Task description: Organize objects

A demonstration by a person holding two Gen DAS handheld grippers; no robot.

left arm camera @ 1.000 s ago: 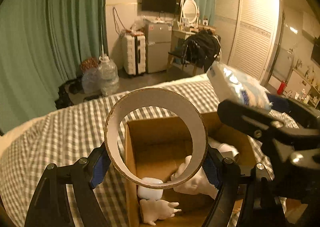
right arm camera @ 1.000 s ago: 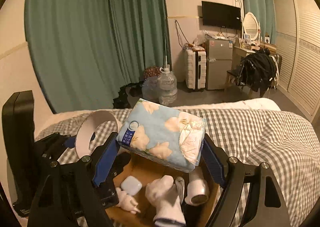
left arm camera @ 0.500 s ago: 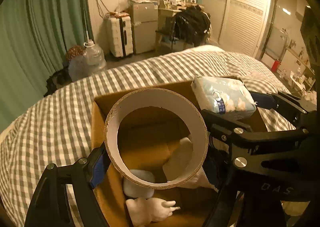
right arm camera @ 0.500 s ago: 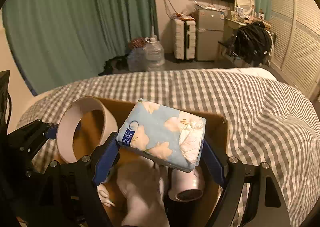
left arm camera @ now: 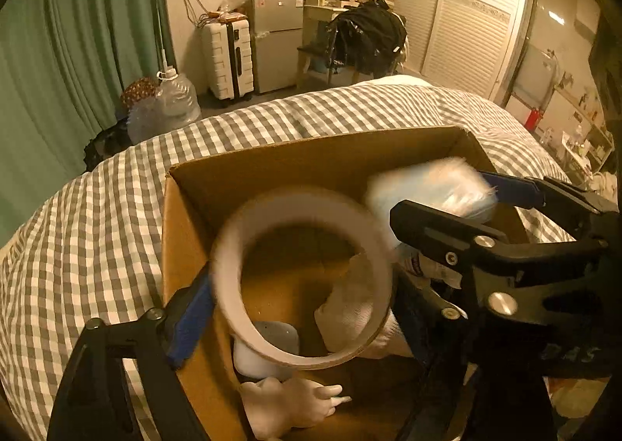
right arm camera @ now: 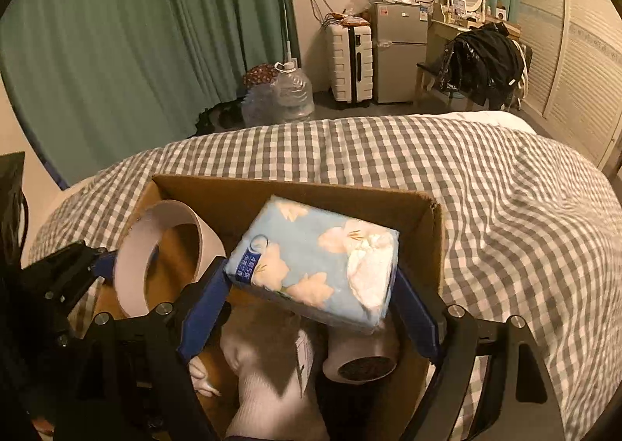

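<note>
"DAS" on right gripper

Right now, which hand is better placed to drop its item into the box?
Right. Its tissue pack hangs over open space in the box; the left's ring hangs near the box's side wall. Both fingers are opening.
</note>
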